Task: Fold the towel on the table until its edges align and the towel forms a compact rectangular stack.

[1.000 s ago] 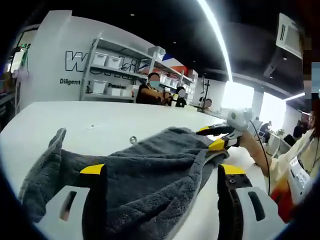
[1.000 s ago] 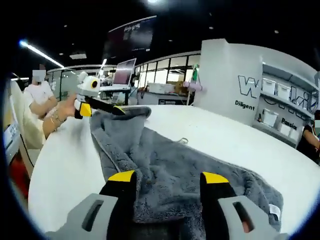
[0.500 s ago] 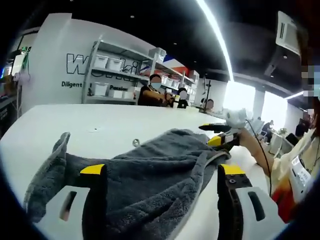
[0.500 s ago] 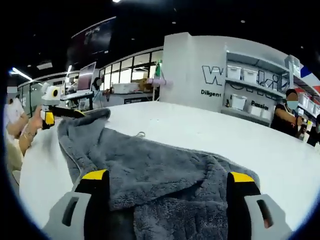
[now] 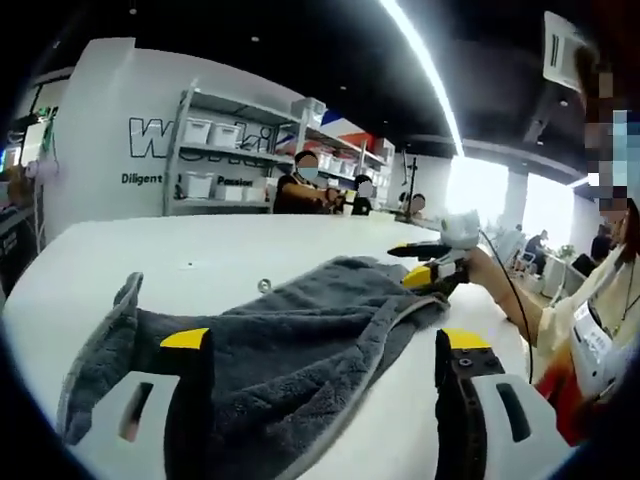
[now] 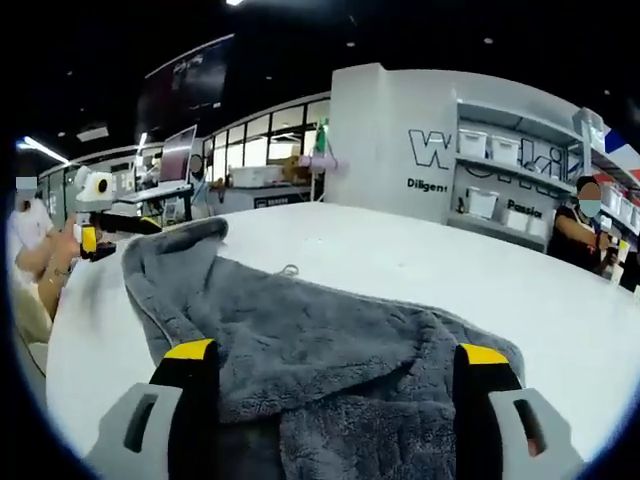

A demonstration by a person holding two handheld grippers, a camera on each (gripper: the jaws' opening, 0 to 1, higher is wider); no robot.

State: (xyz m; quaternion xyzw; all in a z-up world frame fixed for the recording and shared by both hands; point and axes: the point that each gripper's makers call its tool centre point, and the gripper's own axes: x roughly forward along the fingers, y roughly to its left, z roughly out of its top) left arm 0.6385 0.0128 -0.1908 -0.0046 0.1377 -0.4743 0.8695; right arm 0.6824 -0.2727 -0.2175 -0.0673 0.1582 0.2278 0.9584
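The white table carries the grey towel, rumpled and spread ahead of and between both sets of jaws. A fold looks under way. Both the right gripper and the left gripper stand wide open, each straddling a towel end; next, each should close on a corner.

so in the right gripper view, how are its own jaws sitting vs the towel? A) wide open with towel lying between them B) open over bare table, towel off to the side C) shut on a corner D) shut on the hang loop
A: in the right gripper view the right gripper has its yellow-tipped jaws spread wide, with the grey towel lying on the white table between them.
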